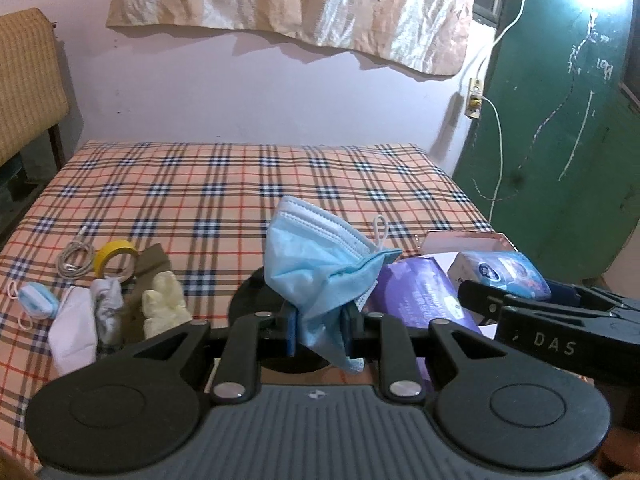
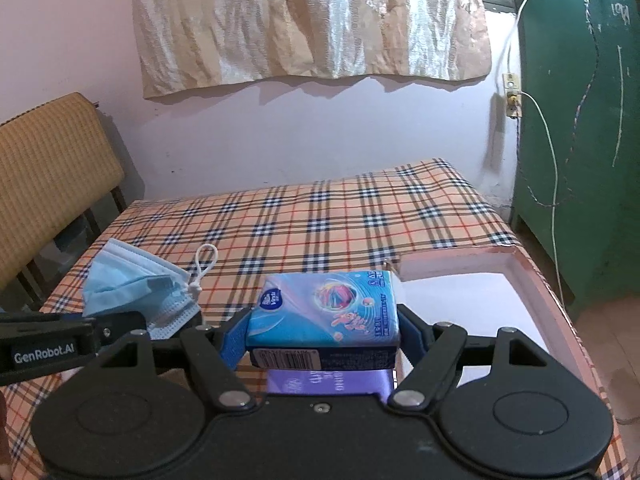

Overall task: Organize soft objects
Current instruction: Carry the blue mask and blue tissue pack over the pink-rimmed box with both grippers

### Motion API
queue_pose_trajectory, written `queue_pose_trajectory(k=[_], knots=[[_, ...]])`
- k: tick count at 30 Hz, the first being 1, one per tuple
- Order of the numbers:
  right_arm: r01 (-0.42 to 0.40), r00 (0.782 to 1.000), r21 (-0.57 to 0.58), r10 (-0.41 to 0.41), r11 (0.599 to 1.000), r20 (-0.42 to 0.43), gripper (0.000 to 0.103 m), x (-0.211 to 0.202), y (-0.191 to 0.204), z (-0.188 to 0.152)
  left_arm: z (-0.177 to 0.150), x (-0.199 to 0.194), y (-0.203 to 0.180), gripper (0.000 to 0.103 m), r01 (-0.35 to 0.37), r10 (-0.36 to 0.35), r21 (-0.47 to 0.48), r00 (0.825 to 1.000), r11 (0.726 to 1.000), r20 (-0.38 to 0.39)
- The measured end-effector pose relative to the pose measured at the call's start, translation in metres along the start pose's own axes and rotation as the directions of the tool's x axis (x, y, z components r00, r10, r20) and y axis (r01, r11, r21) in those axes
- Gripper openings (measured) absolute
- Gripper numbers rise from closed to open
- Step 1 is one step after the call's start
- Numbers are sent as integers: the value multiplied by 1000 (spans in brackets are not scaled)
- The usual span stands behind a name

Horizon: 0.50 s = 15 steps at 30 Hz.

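A bed (image 1: 224, 184) under a plaid orange, white and navy sheet carries it all, running back to a pale wall. On its near-left corner sit a coiled white cable (image 1: 74, 262), a yellow tape roll (image 1: 114, 258), a small folded blue mask (image 1: 34, 300), a white cloth (image 1: 74, 332), a grey cloth (image 1: 107, 308) and pale yellow gloves (image 1: 164, 306), bunched close together. At the near-right edge rests a shallow pink-rimmed box (image 2: 520, 276), with a purple packet (image 1: 420, 300) just beside it.
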State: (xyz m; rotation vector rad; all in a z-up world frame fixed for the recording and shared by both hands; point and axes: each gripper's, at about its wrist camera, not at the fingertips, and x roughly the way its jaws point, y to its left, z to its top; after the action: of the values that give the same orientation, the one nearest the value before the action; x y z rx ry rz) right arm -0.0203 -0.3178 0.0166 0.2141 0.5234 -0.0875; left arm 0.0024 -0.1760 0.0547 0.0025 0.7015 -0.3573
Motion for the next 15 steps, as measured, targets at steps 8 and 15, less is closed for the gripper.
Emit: queue_pose_trajectory(k=[8, 15], knots=[[26, 1000, 17, -26, 1000, 0, 88, 0, -18, -1, 0, 9, -15, 23, 30, -30, 18, 999, 999, -12], [58, 998, 50, -58, 997, -1, 88, 0, -44, 1, 1, 20, -32, 23, 68, -67, 35, 997, 997, -26]])
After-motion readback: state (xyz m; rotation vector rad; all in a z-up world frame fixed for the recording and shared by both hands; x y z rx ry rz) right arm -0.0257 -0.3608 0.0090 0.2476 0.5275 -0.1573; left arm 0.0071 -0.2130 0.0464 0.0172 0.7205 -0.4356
